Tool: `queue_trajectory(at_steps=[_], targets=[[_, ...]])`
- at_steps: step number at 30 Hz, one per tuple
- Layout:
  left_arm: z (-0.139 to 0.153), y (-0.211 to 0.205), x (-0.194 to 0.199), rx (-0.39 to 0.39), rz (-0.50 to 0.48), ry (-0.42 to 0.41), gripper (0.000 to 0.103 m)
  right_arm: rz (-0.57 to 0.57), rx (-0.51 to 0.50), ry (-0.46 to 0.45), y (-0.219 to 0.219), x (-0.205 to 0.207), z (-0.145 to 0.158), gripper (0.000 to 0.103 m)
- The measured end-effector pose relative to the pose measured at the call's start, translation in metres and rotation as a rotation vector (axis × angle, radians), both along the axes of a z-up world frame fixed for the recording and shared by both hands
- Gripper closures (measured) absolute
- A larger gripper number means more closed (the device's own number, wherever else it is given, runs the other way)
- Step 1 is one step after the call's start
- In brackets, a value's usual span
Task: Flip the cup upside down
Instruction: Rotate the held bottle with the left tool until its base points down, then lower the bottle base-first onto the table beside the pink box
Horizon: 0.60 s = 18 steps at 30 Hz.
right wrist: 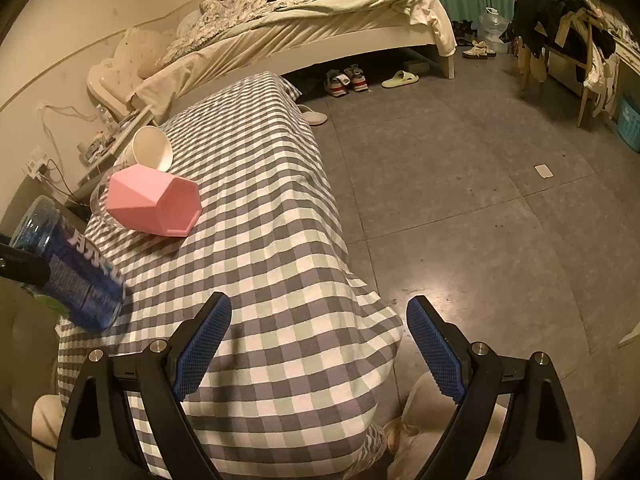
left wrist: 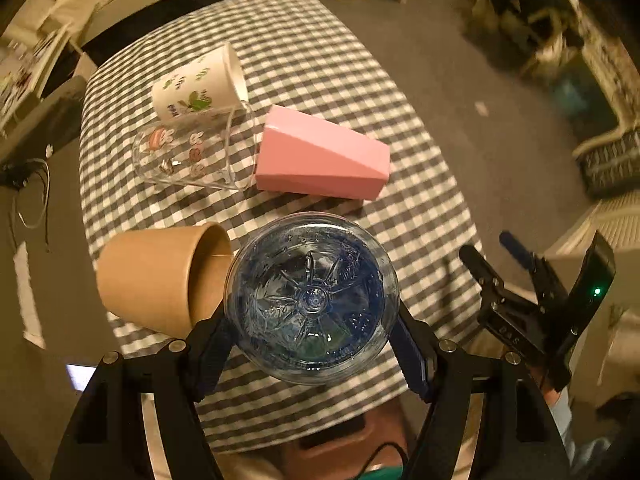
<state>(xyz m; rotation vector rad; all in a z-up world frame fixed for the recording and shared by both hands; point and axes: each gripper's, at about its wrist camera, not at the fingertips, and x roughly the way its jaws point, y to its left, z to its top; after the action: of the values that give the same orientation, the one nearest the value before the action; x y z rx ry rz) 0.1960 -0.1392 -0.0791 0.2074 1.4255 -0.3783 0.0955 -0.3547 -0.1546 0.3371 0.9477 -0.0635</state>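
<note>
The left gripper point(left wrist: 312, 344) pinches a clear blue-tinted plastic bottle point(left wrist: 312, 300) near its base, the right gripper point(right wrist: 320, 344) hangs spread and empty — the bottle's slick wall could slip and knock the tipped brown paper cup point(left wrist: 160, 276) just beside it.

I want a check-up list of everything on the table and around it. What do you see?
Surface: checked tablecloth covers the table, hanging over its edge.
Job's things: blue-tinted clear cup, its base toward the left wrist camera, held above the table edge.
Clutter: brown paper cup, pink faceted cup, clear cartoon cup and white leaf-print cup, all lying on their sides.
Tongs: left tongs shut on the blue-tinted clear cup; right tongs open, holding nothing.
Cables: white wire along the wall by a socket.
Surroundings: bed, shoes, chair with clothes.
</note>
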Motion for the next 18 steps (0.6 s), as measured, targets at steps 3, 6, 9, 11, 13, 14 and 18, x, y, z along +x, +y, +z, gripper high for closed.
queue_trajectory(at_steps=[3,6,9,11,13,14,18], targets=[[-0.007,0.010,-0.006,-0.018,0.036,-0.050,0.029,-0.005,-0.006,0.000,0.001,0.000,0.000,0.013],[-0.012,0.015,-0.010,-0.015,0.048,-0.130,0.029,-0.008,-0.015,-0.008,0.002,-0.001,0.002,0.013],[-0.009,0.015,-0.015,-0.021,0.041,-0.236,0.029,-0.006,-0.027,-0.028,0.005,-0.003,0.007,0.013],[-0.008,0.016,-0.019,-0.029,0.044,-0.276,0.029,-0.003,-0.042,-0.037,0.007,-0.005,0.011,0.013],[-0.006,0.018,-0.022,-0.040,0.060,-0.313,0.028,-0.002,-0.050,-0.048,0.009,-0.007,0.018,0.013],[-0.004,0.018,-0.022,-0.050,0.069,-0.326,0.027,0.000,-0.057,-0.061,0.010,-0.009,0.024,0.013],[0.013,0.021,-0.027,-0.095,0.084,-0.398,0.023,0.016,-0.087,-0.103,0.015,-0.015,0.050,0.013]])
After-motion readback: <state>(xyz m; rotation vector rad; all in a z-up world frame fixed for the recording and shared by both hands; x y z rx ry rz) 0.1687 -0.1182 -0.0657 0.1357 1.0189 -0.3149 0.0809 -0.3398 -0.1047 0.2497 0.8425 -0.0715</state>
